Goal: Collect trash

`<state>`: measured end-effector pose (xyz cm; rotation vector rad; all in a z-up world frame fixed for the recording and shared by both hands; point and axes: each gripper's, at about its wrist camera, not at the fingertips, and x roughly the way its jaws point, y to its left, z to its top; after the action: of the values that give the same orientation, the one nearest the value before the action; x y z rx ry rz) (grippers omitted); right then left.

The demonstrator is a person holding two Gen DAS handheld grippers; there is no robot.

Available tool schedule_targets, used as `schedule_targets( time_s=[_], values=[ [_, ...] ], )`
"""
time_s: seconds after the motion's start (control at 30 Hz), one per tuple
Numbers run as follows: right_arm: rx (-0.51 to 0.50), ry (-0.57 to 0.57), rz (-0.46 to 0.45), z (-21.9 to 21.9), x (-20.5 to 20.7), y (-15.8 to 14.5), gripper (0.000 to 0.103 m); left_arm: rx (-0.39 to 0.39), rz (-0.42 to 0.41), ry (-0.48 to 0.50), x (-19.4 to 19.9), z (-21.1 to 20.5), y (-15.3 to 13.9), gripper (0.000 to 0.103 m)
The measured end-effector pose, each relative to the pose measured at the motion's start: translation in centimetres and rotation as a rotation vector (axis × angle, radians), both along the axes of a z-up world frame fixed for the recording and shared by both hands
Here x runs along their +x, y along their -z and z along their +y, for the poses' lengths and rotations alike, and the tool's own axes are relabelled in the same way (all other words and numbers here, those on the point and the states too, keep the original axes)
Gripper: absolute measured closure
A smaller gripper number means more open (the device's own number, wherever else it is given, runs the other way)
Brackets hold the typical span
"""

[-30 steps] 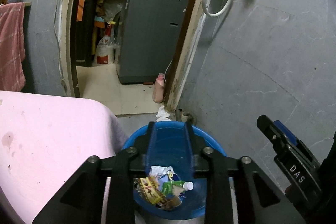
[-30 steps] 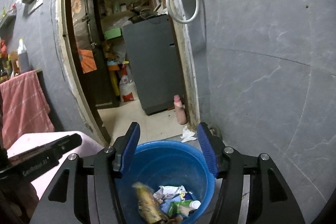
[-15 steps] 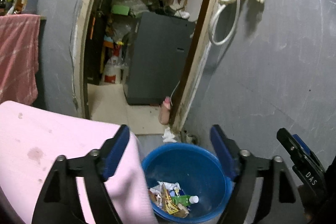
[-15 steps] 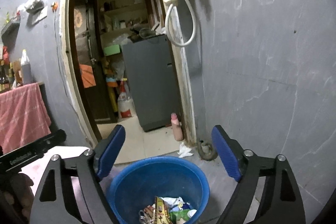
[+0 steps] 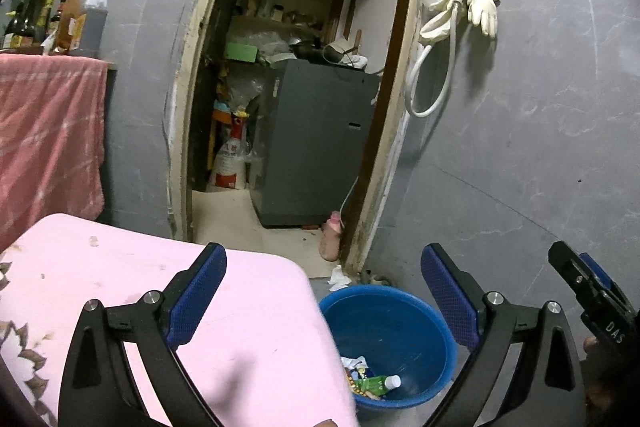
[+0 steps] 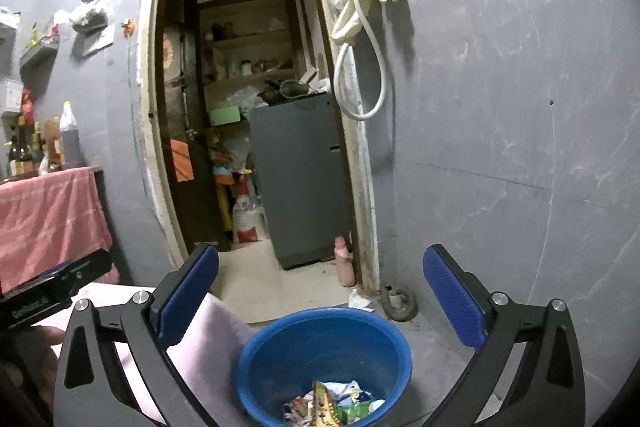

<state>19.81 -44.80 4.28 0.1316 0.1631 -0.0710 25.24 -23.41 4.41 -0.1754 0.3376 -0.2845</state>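
Both tools empty, left tool (image 5: 322, 291) and right tool (image 6: 320, 291) each with blue pads spread wide, raised above a blue basin (image 6: 394, 343) on the floor holding the trash (image 6: 334, 405) (wrappers, a green bottle). Best next: swing back over the pink-covered table (image 5: 120, 275) and hunt for leftover scraps, pads kept apart. Grey walls, open doorway (image 6: 240, 107) to a cluttered storeroom, gloves and hose hanging beside it.
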Motion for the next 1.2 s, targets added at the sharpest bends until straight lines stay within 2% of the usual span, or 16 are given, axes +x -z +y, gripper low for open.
schedule_targets(
  time_s=[0.17,0.5,0.73,0.97,1.2],
  values=[
    [-0.001,-0.016,-0.027,1.7,-2.4,-0.4,0.000,0.025,-0.033,-0.011,-3.0,1.9,-0.5,0.006],
    [0.008,-0.028,-0.079,5.9,-7.7,-1.7,0.000,0.013,-0.055,-0.047,-8.5,6.9,-1.5,0.003],
    [-0.001,-0.042,-0.062,8.8,-10.5,-1.5,0.000,0.025,-0.062,-0.070,-12.1,9.8,-1.7,0.003],
    [-0.042,-0.052,-0.040,11.6,-13.7,-0.9,0.000,0.059,-0.070,-0.076,-15.8,12.1,-1.1,0.003],
    [-0.039,-0.066,-0.019,13.5,-15.9,-0.4,0.000,0.081,-0.068,-0.103,-18.9,13.9,0.0,0.003]
  ],
)
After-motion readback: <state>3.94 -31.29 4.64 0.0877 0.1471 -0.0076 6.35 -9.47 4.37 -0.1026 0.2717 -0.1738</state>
